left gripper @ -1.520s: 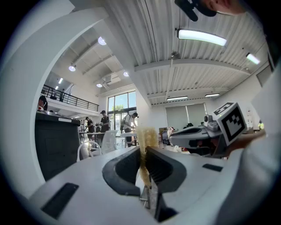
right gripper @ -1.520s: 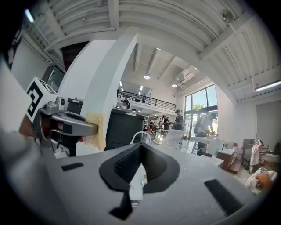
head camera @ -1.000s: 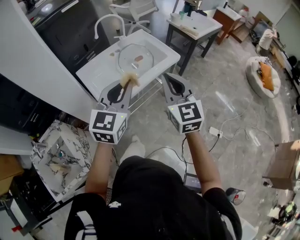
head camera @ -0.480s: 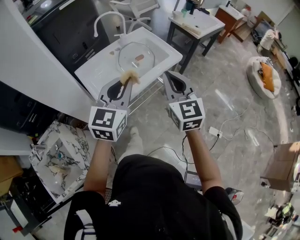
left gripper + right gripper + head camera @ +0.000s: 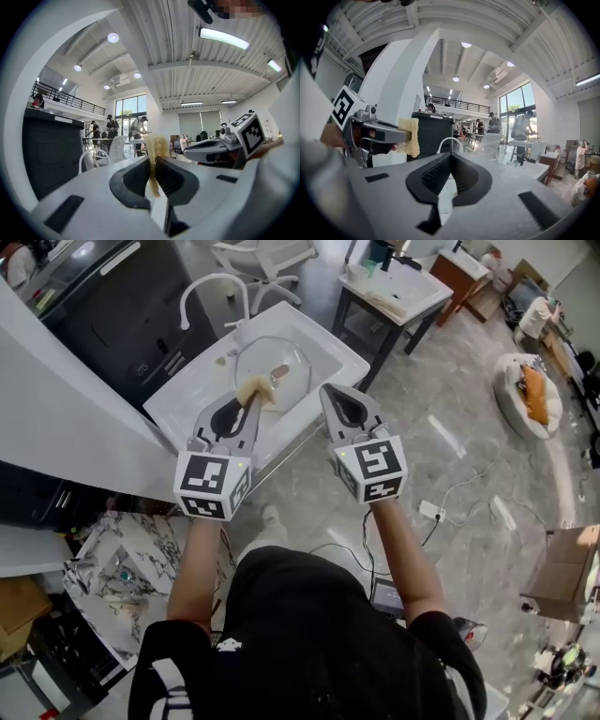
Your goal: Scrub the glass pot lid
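The white sink lies ahead of both your hand-held grippers, with its curved faucet on the side farthest from them. The glass pot lid sits in the basin, just beyond the tips of your left hand-held gripper and ahead and to the left of your right hand-held gripper. Your left one is clamped on a yellow sponge, which sticks out past its tips over the lid's near edge. Whether sponge and glass touch cannot be told. Your right one is just beside the left, roughly level with it, over the sink's front rim. Its jaws are pressed together with nothing between them.
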`<state>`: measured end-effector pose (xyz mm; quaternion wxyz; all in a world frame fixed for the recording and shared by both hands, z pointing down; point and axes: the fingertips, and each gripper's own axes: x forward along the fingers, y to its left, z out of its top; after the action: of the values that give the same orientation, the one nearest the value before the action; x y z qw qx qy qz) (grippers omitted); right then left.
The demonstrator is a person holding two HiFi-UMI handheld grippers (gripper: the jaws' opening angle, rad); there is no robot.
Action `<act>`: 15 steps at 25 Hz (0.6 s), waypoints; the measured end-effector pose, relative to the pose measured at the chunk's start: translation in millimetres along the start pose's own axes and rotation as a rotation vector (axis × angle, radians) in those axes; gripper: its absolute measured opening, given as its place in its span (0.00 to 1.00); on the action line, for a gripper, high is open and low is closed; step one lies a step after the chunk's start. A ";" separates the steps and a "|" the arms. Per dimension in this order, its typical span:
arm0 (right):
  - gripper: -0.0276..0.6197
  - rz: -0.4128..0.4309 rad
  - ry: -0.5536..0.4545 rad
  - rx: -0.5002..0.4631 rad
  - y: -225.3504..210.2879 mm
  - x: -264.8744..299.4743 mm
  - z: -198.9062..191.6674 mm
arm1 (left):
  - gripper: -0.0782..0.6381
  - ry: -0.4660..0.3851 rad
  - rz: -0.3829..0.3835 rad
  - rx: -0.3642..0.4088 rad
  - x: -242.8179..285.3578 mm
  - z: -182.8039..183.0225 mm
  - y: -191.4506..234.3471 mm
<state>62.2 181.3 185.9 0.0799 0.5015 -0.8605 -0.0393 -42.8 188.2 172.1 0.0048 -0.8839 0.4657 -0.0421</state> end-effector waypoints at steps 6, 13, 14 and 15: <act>0.04 0.004 0.018 -0.008 -12.3 51.7 3.2 | 0.14 0.002 -0.018 -0.003 35.3 4.1 37.9; 0.04 0.010 0.031 -0.004 -12.8 105.3 6.1 | 0.14 0.007 -0.027 -0.033 62.3 -2.2 89.8; 0.04 0.012 0.033 -0.003 -12.3 112.3 6.2 | 0.14 0.007 -0.029 -0.038 65.6 -3.1 96.7; 0.04 0.013 0.036 -0.003 -12.2 119.0 6.0 | 0.14 0.008 -0.031 -0.042 68.9 -4.3 102.9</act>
<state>14.0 71.8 189.8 0.0967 0.4966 -0.8620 -0.0310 -89.1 73.4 176.3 -0.0163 -0.8908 0.4526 -0.0360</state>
